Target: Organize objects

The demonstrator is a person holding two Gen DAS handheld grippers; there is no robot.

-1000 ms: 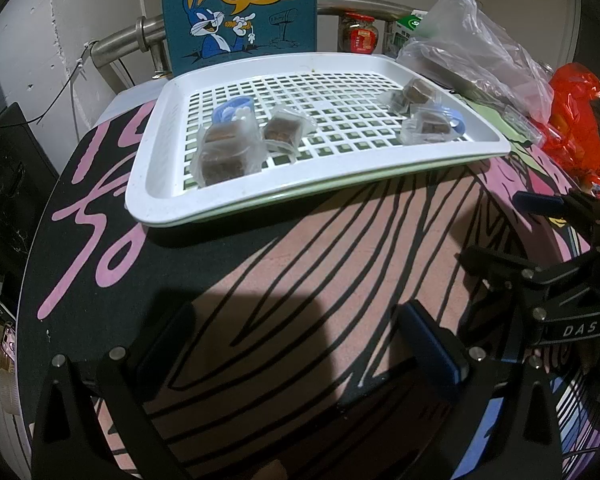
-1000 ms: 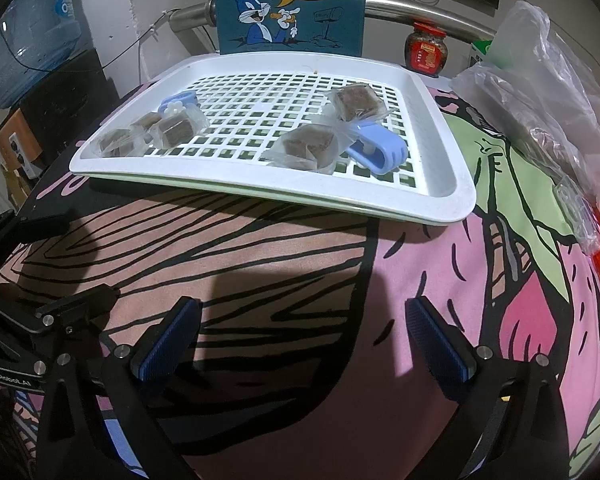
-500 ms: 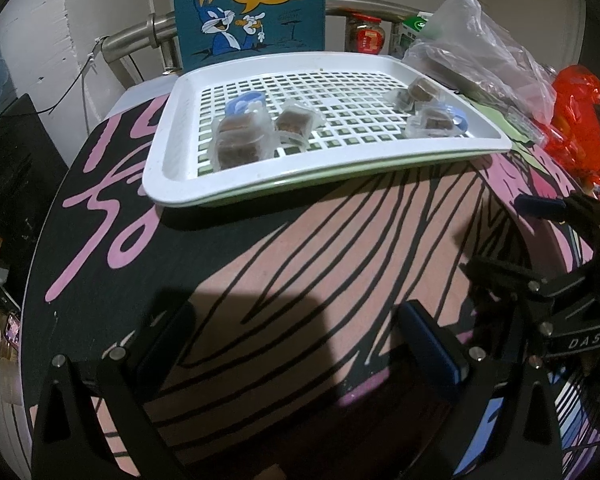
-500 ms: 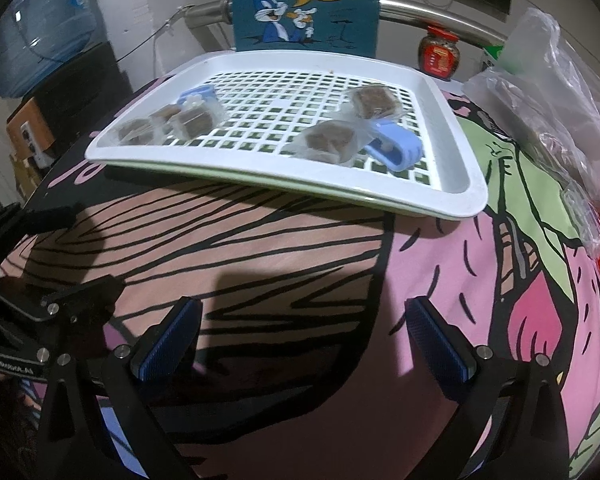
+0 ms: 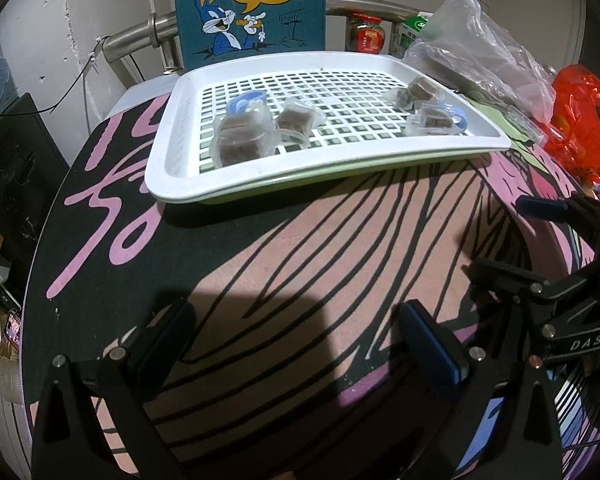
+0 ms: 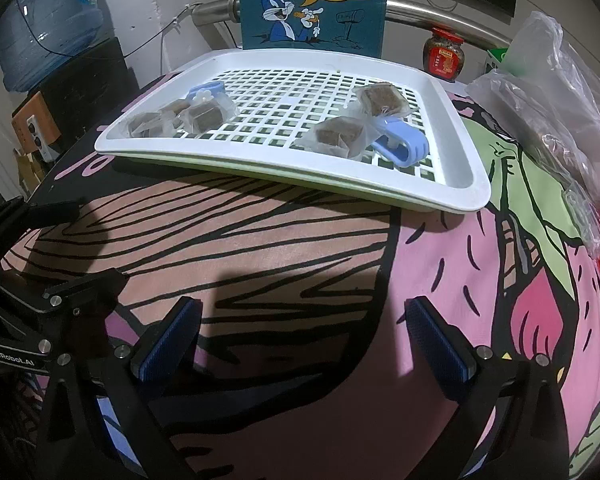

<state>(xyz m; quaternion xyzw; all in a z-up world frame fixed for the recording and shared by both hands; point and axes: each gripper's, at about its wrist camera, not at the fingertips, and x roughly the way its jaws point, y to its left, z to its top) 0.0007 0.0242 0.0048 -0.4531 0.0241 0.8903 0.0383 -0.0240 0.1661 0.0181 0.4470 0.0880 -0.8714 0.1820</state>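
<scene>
From the left wrist camera, the left gripper [image 5: 300,328] hangs over the near part of the cartoon-printed table [image 5: 300,240], its jaws spread wide with nothing between them. Beyond it, toward the far edge, sits a white slotted tray [image 5: 172,148]. At the tray's left end lie wrapped brown blocks [image 5: 242,140] bunched with a blue clip [image 5: 242,100]; at its right end more wrapped blocks [image 5: 420,92] sit against a second blue clip [image 5: 458,118]. A Bugs Bunny sign [image 5: 250,4] stands upright behind the tray. By the table's right edge are a clear plastic bag [image 5: 480,44] and an orange bag [image 5: 580,120].

From the right wrist camera, the right gripper [image 6: 300,340] is likewise released and empty over the table's near side. The tray [image 6: 472,184] lies ahead, with two wrapped blocks [image 6: 340,134] and a blue clip [image 6: 400,148] toward its near right corner, and the other packets [image 6: 180,118] at its left end. The left gripper's black frame [image 6: 20,312] shows at the left. A red-lidded jar [image 6: 444,56] stands past the tray's far right corner, and a water jug [image 6: 48,20] is off the table to the far left.
</scene>
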